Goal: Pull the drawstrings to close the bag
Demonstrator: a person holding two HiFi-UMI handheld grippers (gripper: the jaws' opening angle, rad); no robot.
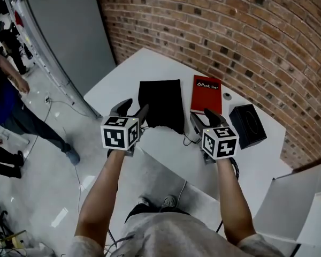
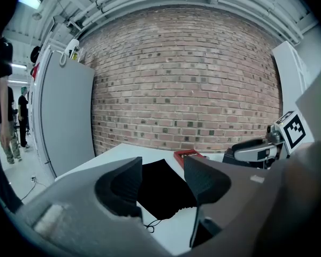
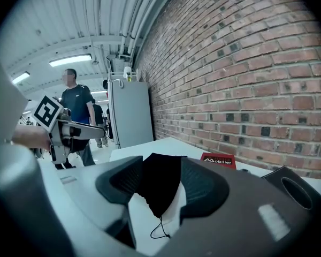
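A black drawstring bag (image 1: 160, 105) lies flat on the white table (image 1: 150, 63), its gathered mouth toward me. In the left gripper view the bag (image 2: 166, 194) shows between the jaws, with a thin drawstring loop (image 2: 150, 226) on the table at its near corner. The right gripper view shows the bag (image 3: 159, 189) and a drawstring loop (image 3: 160, 232) at its other corner. My left gripper (image 1: 134, 110) hovers at the bag's near-left corner, open and holding nothing. My right gripper (image 1: 203, 118) hovers at the near-right corner, also open and holding nothing.
A red book (image 1: 206, 93) lies right of the bag, and a black box (image 1: 247, 125) sits further right. A brick wall (image 1: 230, 31) backs the table. A grey cabinet (image 1: 69, 31) and standing people (image 1: 5, 90) are to the left.
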